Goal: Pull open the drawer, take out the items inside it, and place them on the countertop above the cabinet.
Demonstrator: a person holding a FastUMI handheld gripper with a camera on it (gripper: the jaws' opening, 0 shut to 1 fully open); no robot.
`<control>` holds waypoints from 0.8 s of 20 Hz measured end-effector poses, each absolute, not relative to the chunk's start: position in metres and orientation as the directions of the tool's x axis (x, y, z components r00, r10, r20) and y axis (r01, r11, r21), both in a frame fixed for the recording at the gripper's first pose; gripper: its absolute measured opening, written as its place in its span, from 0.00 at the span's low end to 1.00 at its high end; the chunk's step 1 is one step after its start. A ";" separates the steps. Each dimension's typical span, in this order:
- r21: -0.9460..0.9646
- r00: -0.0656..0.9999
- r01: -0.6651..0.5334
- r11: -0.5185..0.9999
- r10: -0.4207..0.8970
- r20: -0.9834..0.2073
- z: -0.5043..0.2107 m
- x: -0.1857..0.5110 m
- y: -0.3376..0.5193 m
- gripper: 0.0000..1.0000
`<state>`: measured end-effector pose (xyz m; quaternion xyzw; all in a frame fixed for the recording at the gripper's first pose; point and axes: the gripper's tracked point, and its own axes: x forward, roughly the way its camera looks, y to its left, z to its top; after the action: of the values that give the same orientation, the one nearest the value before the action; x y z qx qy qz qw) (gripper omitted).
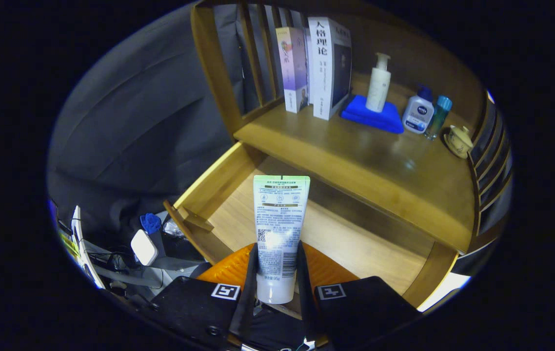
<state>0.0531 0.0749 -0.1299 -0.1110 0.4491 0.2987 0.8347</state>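
Both fingers of tool (277,273) clamped on tube (280,229) — above open drawer (355,239)

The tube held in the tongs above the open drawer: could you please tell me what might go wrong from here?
1. The tongs hold the tube near its cap end, so its long free end could swing or slip and drop back into the drawer.
2. The countertop already carries books, a pump bottle on a blue cloth and small bottles; a careless placement might topple one.
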 end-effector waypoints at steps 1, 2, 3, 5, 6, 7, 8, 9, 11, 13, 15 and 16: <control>0.091 0.423 -0.600 0.795 0.412 -0.807 -0.125 0.052 0.076 0.43; 0.101 0.428 -0.595 0.797 0.421 -0.800 -0.119 0.052 0.076 0.43; 0.111 0.433 -0.589 0.801 0.429 -0.793 -0.115 0.052 0.075 0.43; 0.120 0.453 -0.570 0.813 0.432 -0.780 -0.107 0.060 0.069 0.43; 0.125 0.461 -0.557 0.821 0.431 -0.776 -0.105 0.067 0.066 0.43; 0.138 0.466 -0.538 0.832 0.430 -0.773 -0.104 0.073 0.063 0.43; 0.147 0.477 -0.511 0.847 0.422 -0.771 -0.102 0.083 0.059 0.43; 0.153 0.492 -0.486 0.861 0.414 -0.766 -0.100 0.095 0.055 0.43; 0.158 0.525 -0.441 0.883 0.397 -0.753 -0.096 0.120 0.047 0.43; 0.166 0.552 -0.378 0.911 0.366 -0.750 -0.097 0.147 0.036 0.43; 0.161 0.588 -0.298 0.941 0.314 -0.745 -0.100 0.174 0.020 0.43; 0.152 0.603 -0.256 0.955 0.280 -0.747 -0.103 0.187 0.010 0.43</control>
<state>0.1868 0.0101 -0.1027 0.0143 0.4198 0.1500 0.8950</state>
